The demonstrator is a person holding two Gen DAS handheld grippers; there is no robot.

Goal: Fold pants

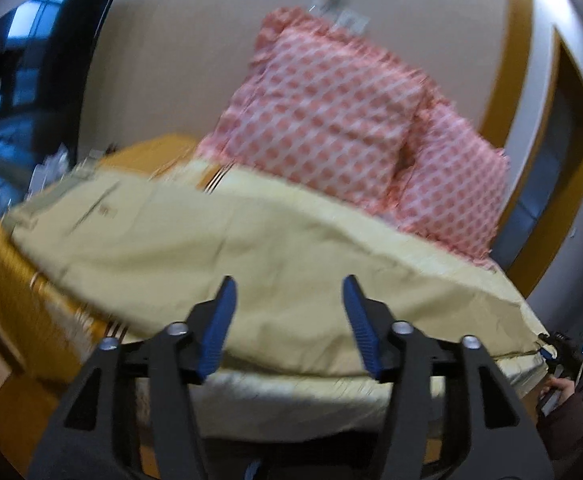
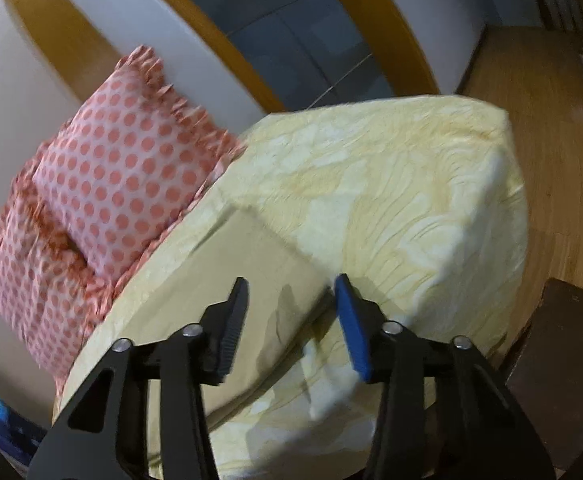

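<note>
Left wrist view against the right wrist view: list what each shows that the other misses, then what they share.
Only the left wrist view shows the pants' waistband end, the orange bedspread, a dark window and the other hand-held gripper holding the pants' far end.

Only the right wrist view shows the wooden floor and a dark brown piece of furniture.

Both show the beige pants on the pale bed cover, the pink dotted pillows and an open hand-held gripper.
</note>
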